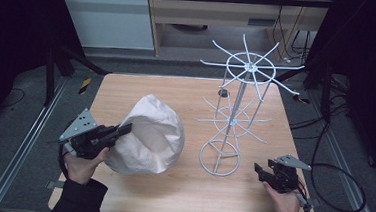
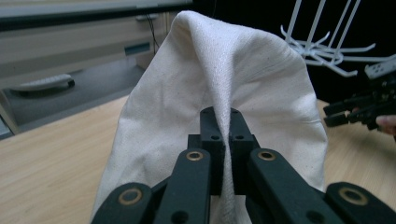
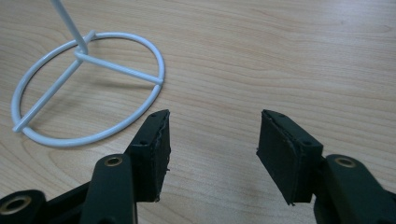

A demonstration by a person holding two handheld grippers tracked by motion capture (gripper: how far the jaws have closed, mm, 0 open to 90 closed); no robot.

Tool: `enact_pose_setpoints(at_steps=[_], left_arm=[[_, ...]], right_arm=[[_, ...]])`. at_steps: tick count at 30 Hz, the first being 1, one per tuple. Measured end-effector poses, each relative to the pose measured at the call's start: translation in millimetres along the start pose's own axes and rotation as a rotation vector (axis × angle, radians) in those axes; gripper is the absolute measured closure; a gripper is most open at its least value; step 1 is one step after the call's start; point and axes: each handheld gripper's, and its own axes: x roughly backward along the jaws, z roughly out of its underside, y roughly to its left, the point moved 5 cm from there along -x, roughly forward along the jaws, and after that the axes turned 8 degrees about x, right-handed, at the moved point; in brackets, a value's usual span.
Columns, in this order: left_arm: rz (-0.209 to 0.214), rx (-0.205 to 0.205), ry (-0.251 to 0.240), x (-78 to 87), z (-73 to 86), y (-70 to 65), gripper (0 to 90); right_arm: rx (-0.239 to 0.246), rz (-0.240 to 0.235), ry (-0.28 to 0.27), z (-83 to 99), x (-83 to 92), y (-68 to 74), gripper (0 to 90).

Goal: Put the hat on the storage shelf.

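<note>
White wire rack (image 1: 235,114) beside cloth bag (image 1: 149,133).

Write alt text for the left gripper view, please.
Two black jaws of the left gripper pinch a fold of a cream cloth bag that rises above a wooden table. A white wire rack and the right gripper sit beyond.

No legible text, labels, brand marks or nos. anywhere in the 3 views. Yellow/black striped marker (image 1: 84,85) on floor left of table: hazard-type stripes, no wording.
</note>
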Motion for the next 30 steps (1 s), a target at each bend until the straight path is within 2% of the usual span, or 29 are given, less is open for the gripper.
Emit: enact_pose_setpoints(at_steps=[2, 4, 14, 19, 20, 21, 24, 26, 27, 28, 30], left_arm=[[0.0, 0.013, -0.049, 5.3, -4.8, -2.2, 88.5], [-0.003, 0.011, -0.058, 6.4, -5.8, -2.5, 88.4], [-0.02, 0.022, -0.167, 18.8, -17.2, -5.0, 88.5], [0.005, 0.035, -0.234, 25.9, -30.7, -10.3, 88.5], [0.014, 0.037, -0.262, 28.7, -36.8, -13.4, 88.5], [0.014, 0.037, -0.262, 28.7, -36.8, -13.4, 88.4], [0.028, 0.031, -0.304, 32.8, -44.8, -18.5, 88.5], [0.046, 0.035, -0.352, 36.0, -52.6, -23.1, 88.5], [0.046, 0.035, -0.352, 36.0, -52.6, -23.1, 88.4], [0.061, 0.042, -0.383, 36.6, -57.7, -26.2, 88.5], [0.068, 0.048, -0.397, 36.4, -60.2, -27.9, 88.5]], right_arm=[[0.001, 0.0, -0.002, -0.1, 0.0, 0.1, 43.5], [0.004, 0.002, -0.004, -0.1, -0.2, -0.1, 43.4], [0.005, 0.007, -0.01, -0.2, 0.6, -1.2, 43.1], [0.01, 0.005, -0.007, 0.0, -0.1, 0.1, 43.1], [0.011, 0.005, -0.008, 0.0, -0.2, 0.2, 43.1], [0.01, 0.005, -0.008, 0.0, 0.0, 0.3, 43.1], [0.016, 0.01, -0.012, 0.2, -0.2, -0.3, 43.1], [0.017, 0.012, -0.01, 0.8, -0.5, -0.6, 42.8], [0.017, 0.011, -0.01, 0.9, -0.5, -0.4, 42.7], [0.021, 0.01, -0.011, 0.9, -0.4, -0.4, 42.6], [0.021, 0.01, -0.012, 0.9, -0.3, -0.3, 42.6]])
